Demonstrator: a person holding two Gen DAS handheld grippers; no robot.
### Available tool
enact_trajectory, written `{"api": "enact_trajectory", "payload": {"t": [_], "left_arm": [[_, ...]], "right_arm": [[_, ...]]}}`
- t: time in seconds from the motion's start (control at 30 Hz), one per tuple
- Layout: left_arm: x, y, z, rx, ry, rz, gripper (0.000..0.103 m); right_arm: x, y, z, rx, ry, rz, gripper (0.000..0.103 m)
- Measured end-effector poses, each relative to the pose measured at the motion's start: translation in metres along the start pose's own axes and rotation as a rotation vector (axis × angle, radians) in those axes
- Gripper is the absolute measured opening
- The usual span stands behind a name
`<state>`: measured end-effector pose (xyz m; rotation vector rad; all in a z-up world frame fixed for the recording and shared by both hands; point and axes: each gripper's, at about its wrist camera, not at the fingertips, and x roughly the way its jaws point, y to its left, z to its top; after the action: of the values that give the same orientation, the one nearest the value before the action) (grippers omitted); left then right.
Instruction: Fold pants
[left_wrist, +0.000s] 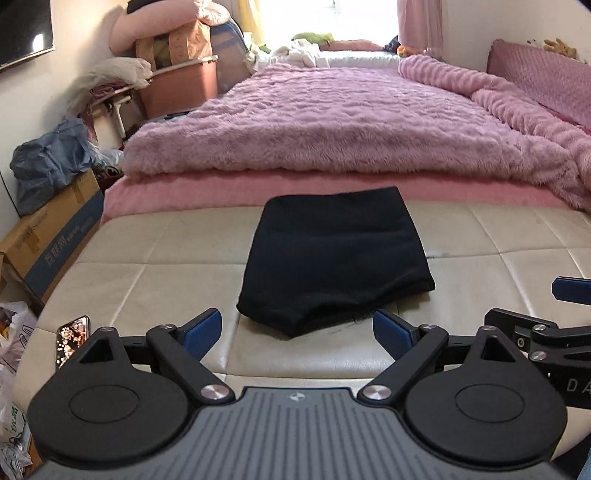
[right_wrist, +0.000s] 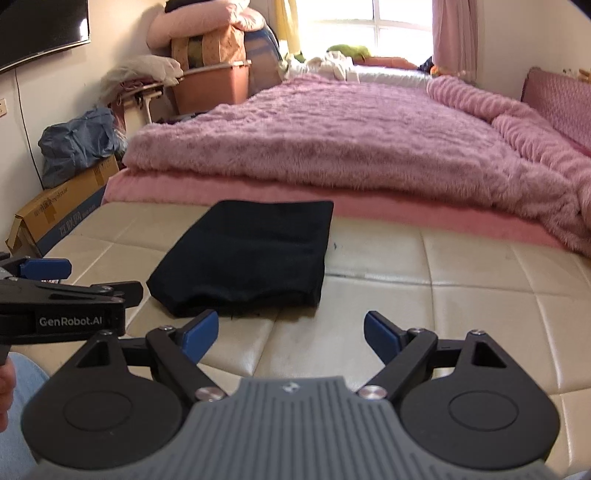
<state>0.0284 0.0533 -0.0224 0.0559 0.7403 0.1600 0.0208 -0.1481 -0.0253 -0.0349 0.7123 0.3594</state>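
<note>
- Left gripper (left_wrist: 296, 334) and right gripper (right_wrist: 291, 334): both sets of fingers spread wide and hold nothing, poised just short of the bundle's near edge.
- Pants (left_wrist: 334, 258) lie folded into a compact black rectangle on the cream padded bench (left_wrist: 147, 280); a stray nudge could probably spring the loose near hem open.
- Phone (left_wrist: 72, 341) sits by the bench's left edge; a careless sweep might knock it off.
- Beyond, the pink blanket (left_wrist: 332, 125).

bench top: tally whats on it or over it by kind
folded black pants: 1
phone: 1
tongs: 2, left tongs and right tongs, both open and holding nothing
total: 4
</note>
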Motion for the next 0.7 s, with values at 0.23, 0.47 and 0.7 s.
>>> {"api": "enact_trajectory", "payload": {"t": [0.23,0.47,0.7], "left_arm": [[0.011,-0.004,-0.003,0.010,0.028,0.000,0.103],[0.014,-0.005,0.000,0.011,0.038,0.001,0.103],[0.013,-0.006,0.000,0.015,0.041,-0.004,0.103]], "right_arm": [[0.013,0.000,0.001,0.010,0.030,-0.002,0.082],[0.017,-0.002,0.003,0.010,0.030,-0.004,0.082],[0.018,-0.004,0.002,0.010,0.039,-0.003,0.082]]}}
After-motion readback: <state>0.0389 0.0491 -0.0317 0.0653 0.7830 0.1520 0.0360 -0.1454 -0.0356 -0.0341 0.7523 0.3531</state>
